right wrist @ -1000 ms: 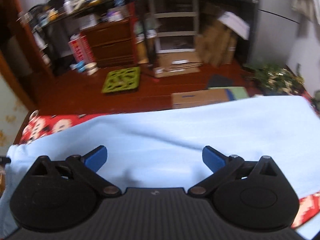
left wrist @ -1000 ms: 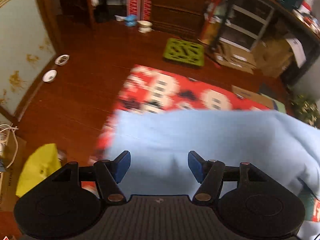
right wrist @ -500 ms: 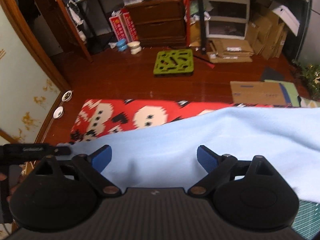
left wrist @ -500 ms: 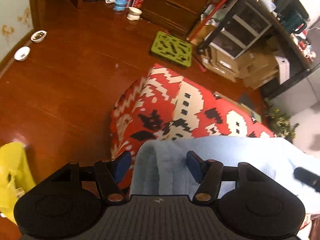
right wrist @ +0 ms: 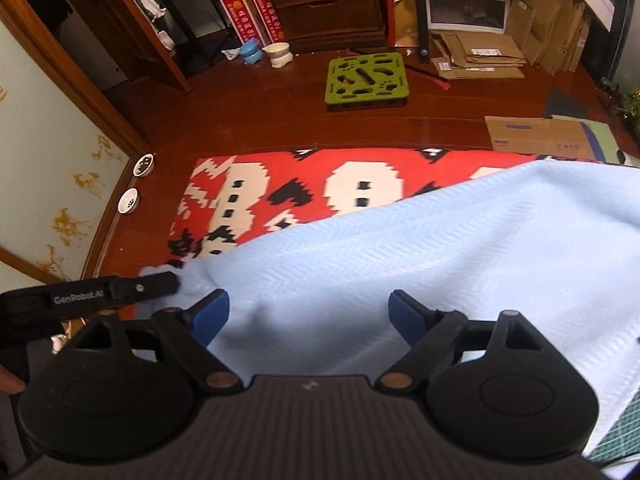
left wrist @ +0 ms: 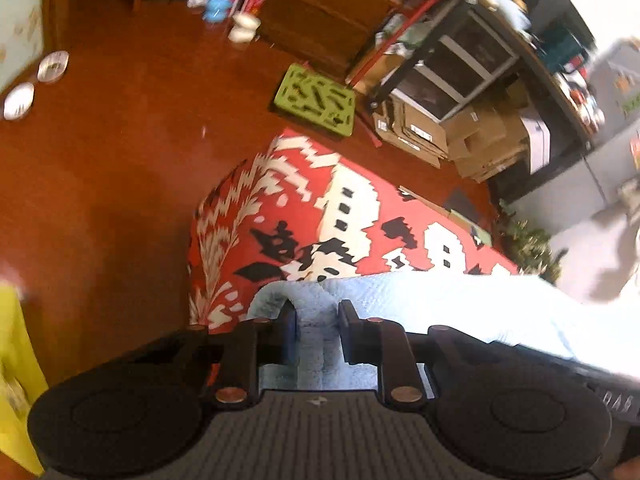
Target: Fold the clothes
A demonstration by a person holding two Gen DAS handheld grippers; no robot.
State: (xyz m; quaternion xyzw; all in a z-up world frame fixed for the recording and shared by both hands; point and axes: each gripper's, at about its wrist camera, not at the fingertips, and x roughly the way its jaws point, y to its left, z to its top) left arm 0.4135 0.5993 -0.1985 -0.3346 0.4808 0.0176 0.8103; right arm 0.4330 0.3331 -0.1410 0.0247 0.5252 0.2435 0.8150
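Observation:
A light blue knitted cloth (right wrist: 440, 256) lies across a table covered by a red, white and black patterned cover (right wrist: 280, 184). In the left wrist view my left gripper (left wrist: 318, 320) is shut on the bunched left corner of the cloth (left wrist: 440, 304), with fabric pinched between its narrowed fingers. The right wrist view shows that same gripper as a black bar at the cloth's left corner. My right gripper (right wrist: 308, 312) hovers over the cloth's near edge, wide open, with nothing between its blue pads.
The patterned cover (left wrist: 320, 208) drops off at the table's left end to a wooden floor. On the floor are a green mat (right wrist: 366, 78), flat cardboard boxes (right wrist: 536, 138) and small bowls (right wrist: 130, 202). A yellow bag (left wrist: 16, 360) sits at the left.
My left gripper's jaws have gone from open to shut on the cloth's left corner. The right gripper has stayed open over the cloth, and its view has shifted a little.

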